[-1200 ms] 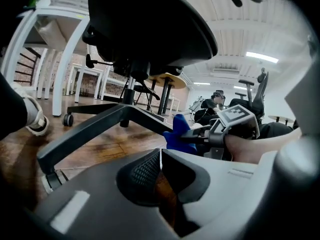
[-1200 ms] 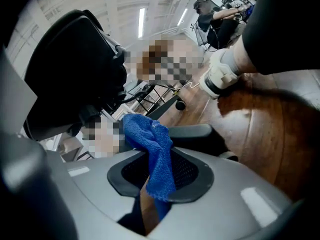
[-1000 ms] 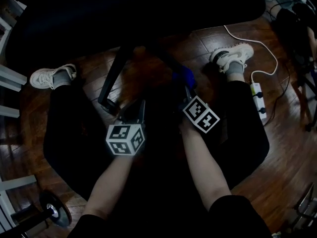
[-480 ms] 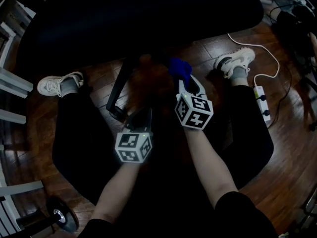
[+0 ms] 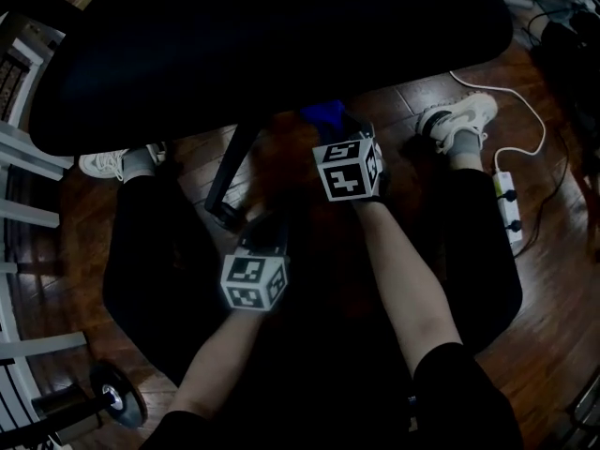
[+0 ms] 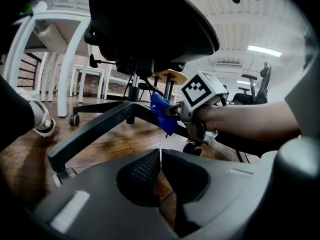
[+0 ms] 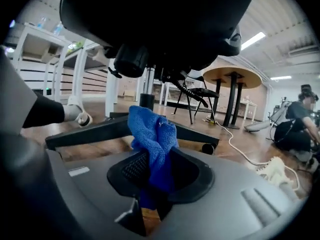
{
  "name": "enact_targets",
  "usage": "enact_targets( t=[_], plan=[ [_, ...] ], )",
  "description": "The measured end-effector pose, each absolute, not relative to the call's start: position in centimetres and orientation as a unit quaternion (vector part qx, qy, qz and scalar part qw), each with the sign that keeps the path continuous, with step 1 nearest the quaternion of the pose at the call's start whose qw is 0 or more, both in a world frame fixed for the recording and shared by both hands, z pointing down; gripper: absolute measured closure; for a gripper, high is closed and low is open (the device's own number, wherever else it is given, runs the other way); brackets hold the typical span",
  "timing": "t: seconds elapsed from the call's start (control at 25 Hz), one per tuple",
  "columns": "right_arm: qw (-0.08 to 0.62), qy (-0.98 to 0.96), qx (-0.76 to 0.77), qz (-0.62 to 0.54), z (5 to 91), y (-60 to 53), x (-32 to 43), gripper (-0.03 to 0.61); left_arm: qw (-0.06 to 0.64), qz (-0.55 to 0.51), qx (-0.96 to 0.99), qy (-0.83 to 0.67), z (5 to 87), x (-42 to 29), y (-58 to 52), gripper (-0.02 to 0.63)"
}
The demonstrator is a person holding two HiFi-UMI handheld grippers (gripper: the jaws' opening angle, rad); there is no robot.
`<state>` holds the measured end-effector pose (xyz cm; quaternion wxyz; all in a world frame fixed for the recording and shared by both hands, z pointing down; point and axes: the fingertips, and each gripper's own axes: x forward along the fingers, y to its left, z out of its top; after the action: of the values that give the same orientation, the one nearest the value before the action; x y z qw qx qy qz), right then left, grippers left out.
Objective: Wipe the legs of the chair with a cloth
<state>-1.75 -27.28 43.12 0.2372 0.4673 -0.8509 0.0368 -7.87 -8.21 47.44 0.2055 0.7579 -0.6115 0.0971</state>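
Note:
The black office chair's seat [image 5: 272, 36] fills the top of the head view. One black leg [image 5: 228, 174] of its base runs down to the wooden floor. My right gripper [image 5: 336, 127] reaches under the seat's edge, shut on a blue cloth [image 5: 323, 112]. In the right gripper view the cloth [image 7: 152, 134] bunches up between the jaws, in front of two legs [image 7: 90, 131] and the centre column [image 7: 146, 89]. My left gripper [image 5: 267, 225] hovers near the leg's end with its jaws pressed together on nothing [image 6: 160, 156]. From it I see the leg [image 6: 95, 126] and the cloth [image 6: 162, 111].
My knees and white shoes [image 5: 459, 115] flank the chair base. A power strip [image 5: 506, 209] with a white cable lies on the floor at right. White table legs [image 5: 19, 214] stand at left, and another caster [image 5: 117, 401] at lower left. A crouching person [image 7: 300, 121] is far right.
My right gripper has rolled and moved up and toward the chair's centre, carrying the blue cloth under the seat's edge. The left gripper has stayed about where it was.

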Motion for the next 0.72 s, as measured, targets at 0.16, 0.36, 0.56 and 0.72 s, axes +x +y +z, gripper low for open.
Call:
enact_targets(
  t=[0.16, 0.36, 0.56, 0.72],
  plan=[
    [0.25, -0.851, 0.461, 0.037, 44.1, -25.4, 0.5, 0.468, 0.204, 0.109, 0.766, -0.6, 48.2, -6.9, -8.7, 0.6],
    [0.243, -0.842, 0.474, 0.087, 45.2, -23.2, 4.4, 0.466, 0.201, 0.114, 0.782, -0.579, 48.6, -5.3, -8.6, 0.6],
    [0.238, -0.834, 0.485, 0.11, 45.9, -21.5, 7.6, 0.466, 0.198, 0.112, 0.788, -0.572, 48.4, -5.1, -8.3, 0.6],
    [0.229, -0.83, 0.49, 0.14, 46.9, -20.4, 10.1, 0.466, 0.205, 0.096, 0.784, -0.579, 47.8, -5.3, -8.3, 0.6]
  ],
)
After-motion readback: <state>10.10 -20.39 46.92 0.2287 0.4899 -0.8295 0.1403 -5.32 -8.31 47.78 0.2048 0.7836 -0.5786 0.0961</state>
